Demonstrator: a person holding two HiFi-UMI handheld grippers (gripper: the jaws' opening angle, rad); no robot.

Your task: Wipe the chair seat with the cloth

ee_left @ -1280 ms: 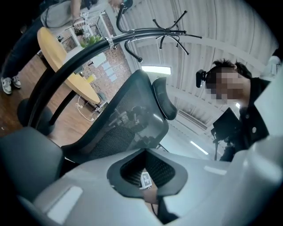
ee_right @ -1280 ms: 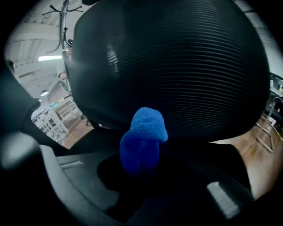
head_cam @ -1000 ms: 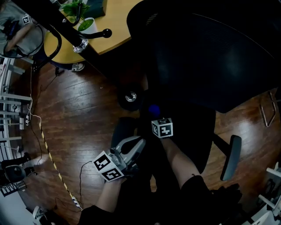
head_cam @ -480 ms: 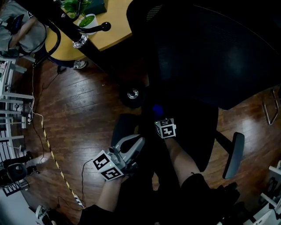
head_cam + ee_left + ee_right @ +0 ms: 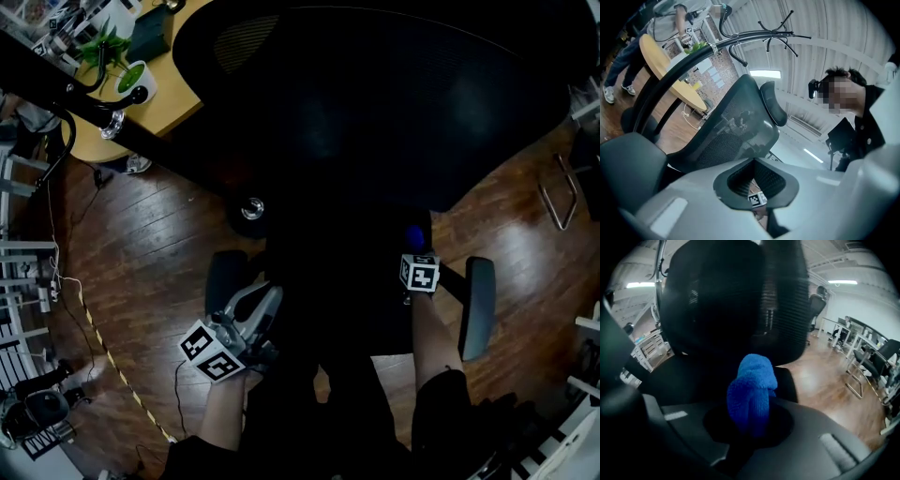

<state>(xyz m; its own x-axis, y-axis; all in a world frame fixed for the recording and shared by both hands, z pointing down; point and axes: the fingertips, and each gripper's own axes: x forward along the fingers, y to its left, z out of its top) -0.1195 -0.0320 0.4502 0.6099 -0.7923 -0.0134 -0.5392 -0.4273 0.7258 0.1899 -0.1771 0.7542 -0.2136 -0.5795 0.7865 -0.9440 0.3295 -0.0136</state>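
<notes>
Right gripper [image 5: 414, 247] clamped on cloth [image 5: 752, 391] | seat [image 5: 328, 281] right edge, armrest [image 5: 478, 305] near | left gripper [image 5: 264, 300] closed, empty

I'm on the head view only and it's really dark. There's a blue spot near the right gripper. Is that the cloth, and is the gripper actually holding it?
Observer: Yes. The right gripper view shows the blue cloth bunched up, with the right gripper shut on it.
Operator: And the left one, anything in it?
Observer: Nothing. In its own view, the left gripper has its jaws together and empty. Only the right gripper's marker cube shows past them.
Operator: What's the chair back like?
Observer: The left gripper view shows a see-through mesh backrest with a headrest on top.
</notes>
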